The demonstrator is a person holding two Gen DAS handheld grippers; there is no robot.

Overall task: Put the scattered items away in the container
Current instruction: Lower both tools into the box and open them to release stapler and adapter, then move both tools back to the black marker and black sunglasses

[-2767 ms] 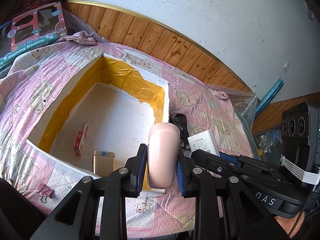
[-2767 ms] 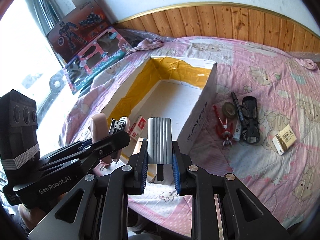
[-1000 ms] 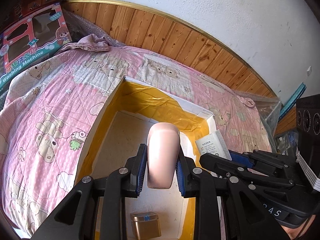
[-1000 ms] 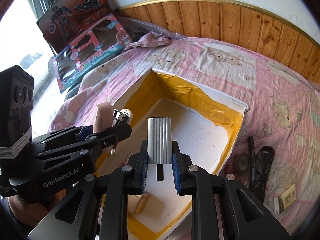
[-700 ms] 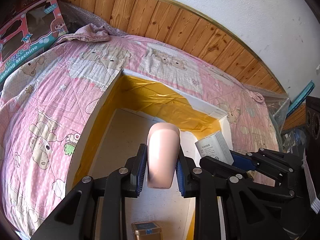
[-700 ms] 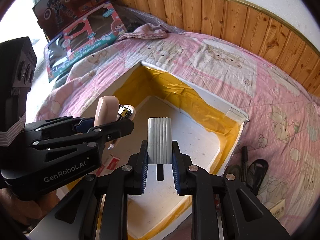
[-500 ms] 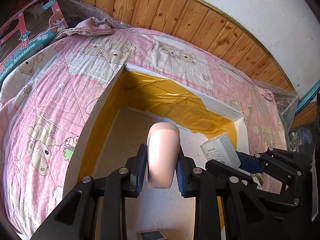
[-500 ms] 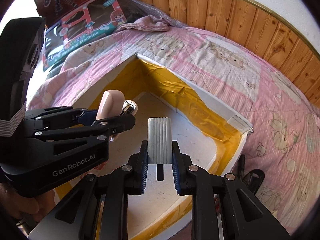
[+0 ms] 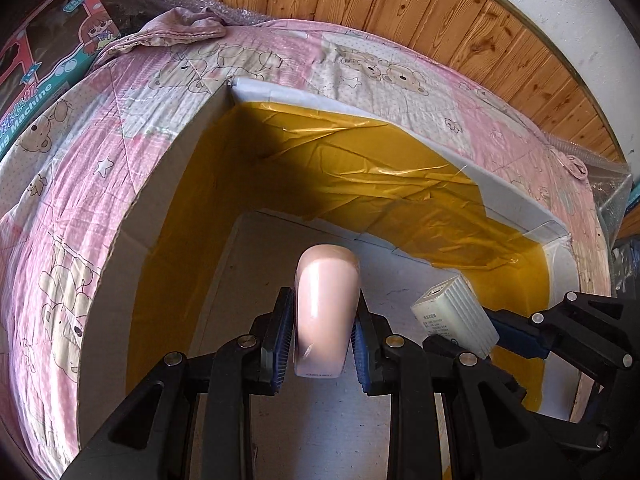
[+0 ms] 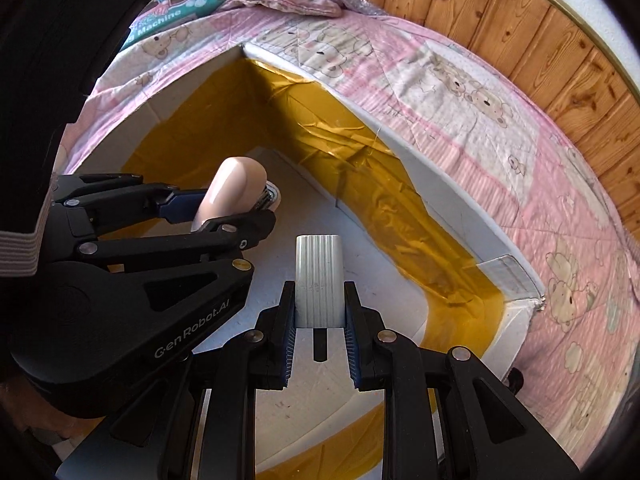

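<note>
- Our left gripper (image 9: 322,334) squeezes the pink case (image 9: 326,304), our right gripper (image 10: 320,320) the ribbed charger (image 10: 319,280), both over the box (image 9: 516,200).
- Dropped together, they might bump.

Box (image 9: 516,208) on the quilt (image 9: 72,208), before the wood panelling (image 9: 360,4). Over the box floor, left gripper (image 9: 322,336) with a rounded case (image 9: 326,304), right gripper (image 10: 320,338) alongside with a ribbed charger (image 10: 319,280). Toy carton (image 9: 36,76) far left.
</note>
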